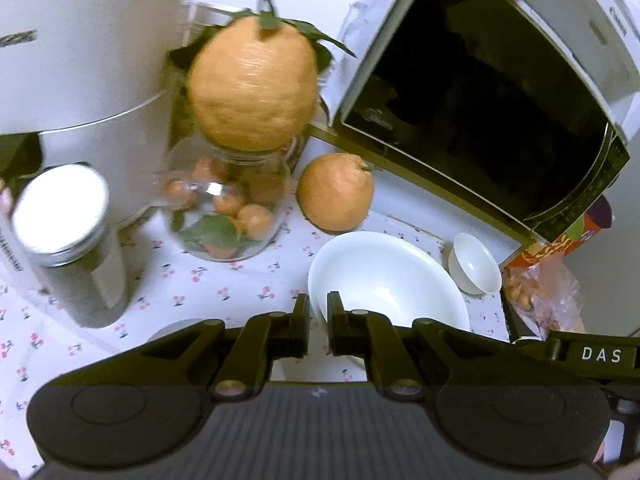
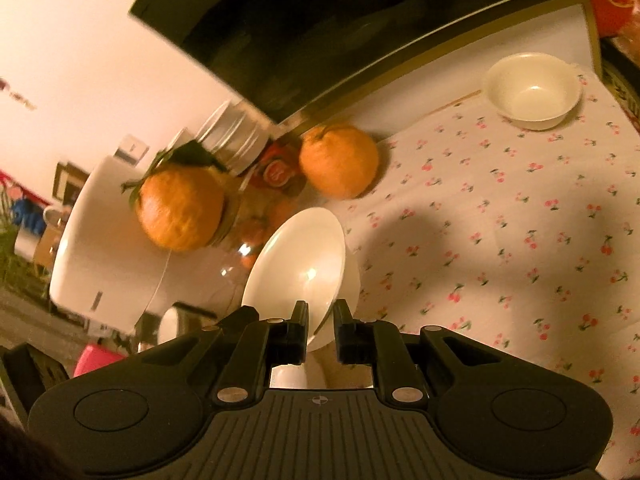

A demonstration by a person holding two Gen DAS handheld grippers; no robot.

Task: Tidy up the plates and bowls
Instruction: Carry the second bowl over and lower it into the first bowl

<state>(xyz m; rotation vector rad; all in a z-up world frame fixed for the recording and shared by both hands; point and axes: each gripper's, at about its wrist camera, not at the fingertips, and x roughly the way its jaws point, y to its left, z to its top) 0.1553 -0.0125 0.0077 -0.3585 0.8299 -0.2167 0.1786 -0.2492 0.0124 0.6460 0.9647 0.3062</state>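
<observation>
A large white bowl [image 1: 384, 276] is gripped at its near rim by my left gripper [image 1: 318, 312], whose jaws stand narrowly on either side of the rim. A small white bowl [image 1: 474, 264] sits to its right near the microwave. In the right wrist view my right gripper [image 2: 321, 320] is shut on the rim of a large white bowl [image 2: 300, 264], held tilted above the cherry-print cloth [image 2: 500, 220]. A small white bowl [image 2: 532, 90] stands at the far right of the cloth.
A microwave [image 1: 480, 100] stands at the back right. A glass jar of small oranges [image 1: 228, 208] carries a big orange [image 1: 252, 84] on top; another orange [image 1: 336, 192] lies beside it. A metal-lidded jar [image 1: 64, 240] stands left. A snack bag [image 1: 548, 280] lies right.
</observation>
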